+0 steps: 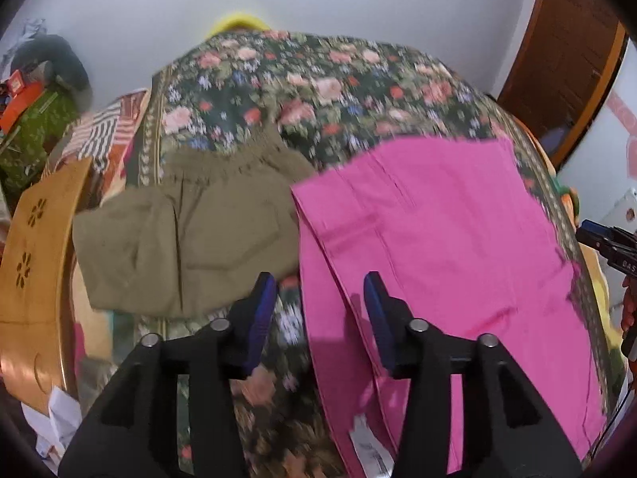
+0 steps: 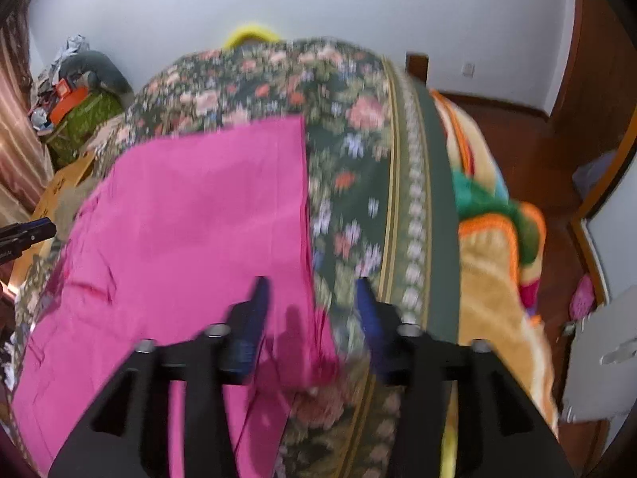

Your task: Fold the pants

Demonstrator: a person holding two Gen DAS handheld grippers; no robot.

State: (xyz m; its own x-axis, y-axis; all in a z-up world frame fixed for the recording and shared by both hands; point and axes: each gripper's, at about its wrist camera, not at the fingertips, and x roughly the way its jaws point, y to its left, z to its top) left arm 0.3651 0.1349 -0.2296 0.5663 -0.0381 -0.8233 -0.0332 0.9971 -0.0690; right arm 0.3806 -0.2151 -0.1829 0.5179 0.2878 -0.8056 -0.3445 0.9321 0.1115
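Lying flat on the floral bedspread (image 1: pixel 318 79), the pink pants (image 1: pixel 438 219) are folded lengthwise, their long edges running toward both cameras. Left gripper (image 1: pixel 320 310) hangs above the pants' left edge, jaws apart, nothing between its blue pads; bedspread and pink cloth both show in the gap. Right gripper (image 2: pixel 308 310) hangs above the right edge of the pink pants (image 2: pixel 191 219), jaws apart as well, pads clear of the cloth. Olive-green garment (image 1: pixel 191 231) sits folded just left of the pants, on the same bedspread. Wooden board (image 1: pixel 36 247) with flower cut-outs stands at the bed's left side. Multicoloured blanket (image 2: pixel 497 259) lies right of the bedspread (image 2: pixel 358 139). Both views are motion-blurred.
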